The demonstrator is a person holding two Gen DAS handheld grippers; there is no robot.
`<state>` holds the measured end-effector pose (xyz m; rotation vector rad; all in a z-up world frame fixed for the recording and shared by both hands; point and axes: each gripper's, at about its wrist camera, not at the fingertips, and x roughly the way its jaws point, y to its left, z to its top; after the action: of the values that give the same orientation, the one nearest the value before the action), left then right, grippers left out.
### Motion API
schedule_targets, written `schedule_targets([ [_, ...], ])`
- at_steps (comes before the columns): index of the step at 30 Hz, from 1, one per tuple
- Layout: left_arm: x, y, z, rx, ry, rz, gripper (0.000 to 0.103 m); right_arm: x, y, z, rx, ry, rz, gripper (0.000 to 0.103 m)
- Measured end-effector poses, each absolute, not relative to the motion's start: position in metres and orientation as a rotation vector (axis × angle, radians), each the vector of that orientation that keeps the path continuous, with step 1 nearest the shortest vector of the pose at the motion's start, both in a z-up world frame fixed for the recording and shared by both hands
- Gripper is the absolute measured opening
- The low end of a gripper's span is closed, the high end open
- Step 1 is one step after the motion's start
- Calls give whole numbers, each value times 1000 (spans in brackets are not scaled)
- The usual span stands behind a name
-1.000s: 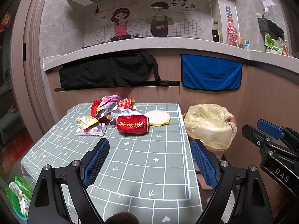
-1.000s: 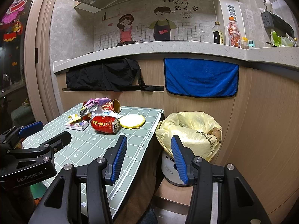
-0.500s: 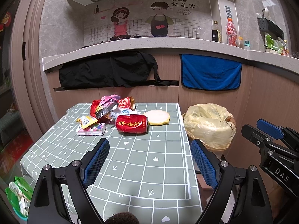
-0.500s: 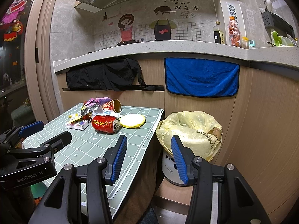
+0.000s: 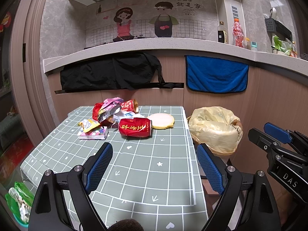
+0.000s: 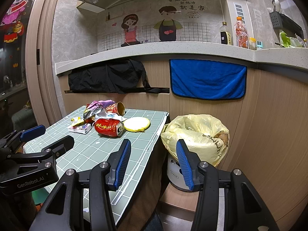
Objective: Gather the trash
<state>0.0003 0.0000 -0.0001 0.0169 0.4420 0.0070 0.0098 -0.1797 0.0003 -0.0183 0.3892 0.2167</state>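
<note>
Left wrist: red can (image 5: 135, 128) mid-table (image 5: 154, 165), near half bare.

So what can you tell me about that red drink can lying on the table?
The red can is a metal drink can with yellow Chinese characters along its side. It lies on its side on the green checked tablecloth, its silver top with the pull tab facing the bin side, as the right wrist view shows. It looks slightly dented. A round yellow-rimmed lid lies just behind it, wrappers beside it. Neither gripper touches it.

Red can (image 5: 135, 128) lying on its side mid-frame, yellow lid (image 5: 161, 120) flat at its right, crumpled wrappers (image 5: 107, 111) heaped upper left; yellow-lined bin (image 5: 213, 129) far right.
</note>
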Motion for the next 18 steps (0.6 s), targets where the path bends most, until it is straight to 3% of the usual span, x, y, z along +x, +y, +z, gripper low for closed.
schedule_targets([
  [18,0,4,4,16,445,6,89,10,-182,-2,-14,387,214,46],
])
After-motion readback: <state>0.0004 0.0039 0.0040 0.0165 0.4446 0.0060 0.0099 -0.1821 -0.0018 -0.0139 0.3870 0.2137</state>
